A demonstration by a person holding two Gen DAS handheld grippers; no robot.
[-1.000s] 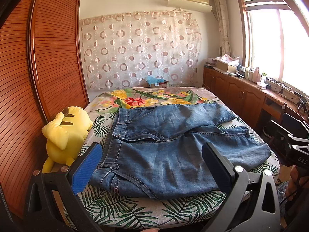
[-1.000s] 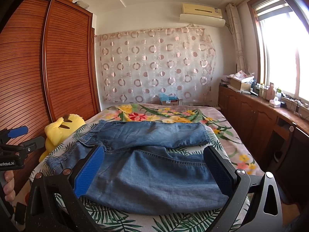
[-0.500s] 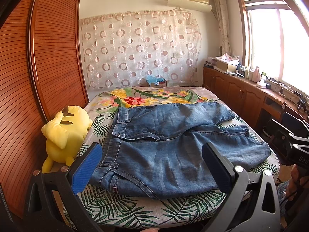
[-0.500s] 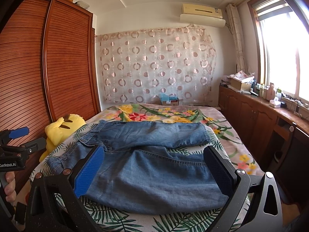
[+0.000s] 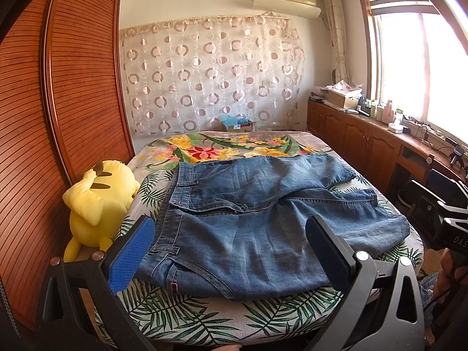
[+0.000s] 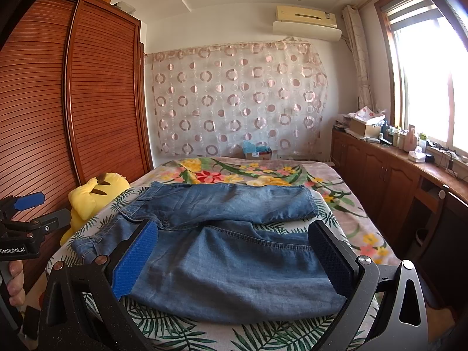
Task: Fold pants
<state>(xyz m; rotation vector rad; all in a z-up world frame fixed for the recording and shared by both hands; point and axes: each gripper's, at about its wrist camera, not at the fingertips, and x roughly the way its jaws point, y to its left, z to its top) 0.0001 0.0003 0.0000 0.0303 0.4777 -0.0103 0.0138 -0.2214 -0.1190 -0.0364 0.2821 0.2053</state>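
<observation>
Blue denim pants point(image 5: 251, 216) lie spread flat on the bed, waistband to the left and both legs running right; the same pants point(image 6: 228, 242) fill the right wrist view. My left gripper point(image 5: 231, 245) hovers open above the near edge of the bed, over the waistband end, touching nothing. My right gripper point(image 6: 234, 251) stands open over the near leg, apart from the cloth. The left gripper point(image 6: 26, 219) also shows at the left edge of the right wrist view, held by a hand point(image 6: 14, 280).
The bed point(image 5: 187, 313) has a leaf and flower cover. A yellow plush toy point(image 5: 99, 201) sits at the bed's left edge against a wooden slatted wardrobe point(image 5: 58, 117). Wooden cabinets point(image 5: 365, 143) with clutter run under the window on the right. A small box point(image 5: 238, 125) stands by the far curtain.
Both grippers have barely shifted; the views are nearly the same. The pants lie as before.
</observation>
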